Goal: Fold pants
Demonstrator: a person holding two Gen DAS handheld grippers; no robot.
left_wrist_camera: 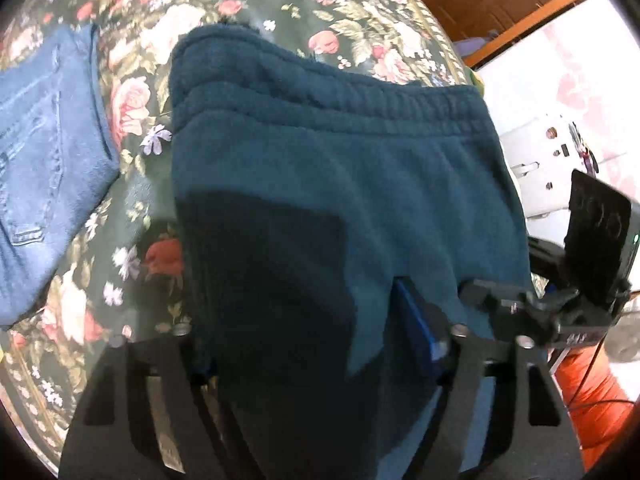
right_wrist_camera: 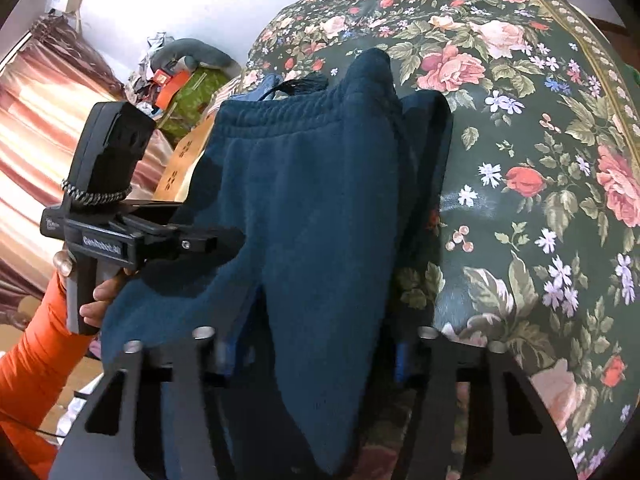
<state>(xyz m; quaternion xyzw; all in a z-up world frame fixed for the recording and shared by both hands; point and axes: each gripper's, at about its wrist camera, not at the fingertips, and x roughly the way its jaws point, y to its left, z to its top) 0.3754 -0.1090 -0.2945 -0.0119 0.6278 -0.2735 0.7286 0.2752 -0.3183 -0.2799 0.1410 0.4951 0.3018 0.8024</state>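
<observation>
Dark teal fleece pants (left_wrist_camera: 328, 184) lie folded in layers on the floral tablecloth (left_wrist_camera: 248, 12), waistband at the far side. My left gripper (left_wrist_camera: 316, 344) is shut on the near edge of the pants, cloth draped over its fingers. My right gripper (right_wrist_camera: 312, 356) is shut on the near edge of the same pants (right_wrist_camera: 312, 200). In the left wrist view the right gripper (left_wrist_camera: 532, 300) sits at the pants' right edge. In the right wrist view the left gripper (right_wrist_camera: 208, 244) sits at the pants' left edge, held by a hand in an orange sleeve.
Folded blue jeans (left_wrist_camera: 44, 168) lie on the cloth to the left of the pants. The table edge runs just right of the pants in the left wrist view. Clutter (right_wrist_camera: 180, 84) and a curtain (right_wrist_camera: 36, 120) stand beyond the table's left side.
</observation>
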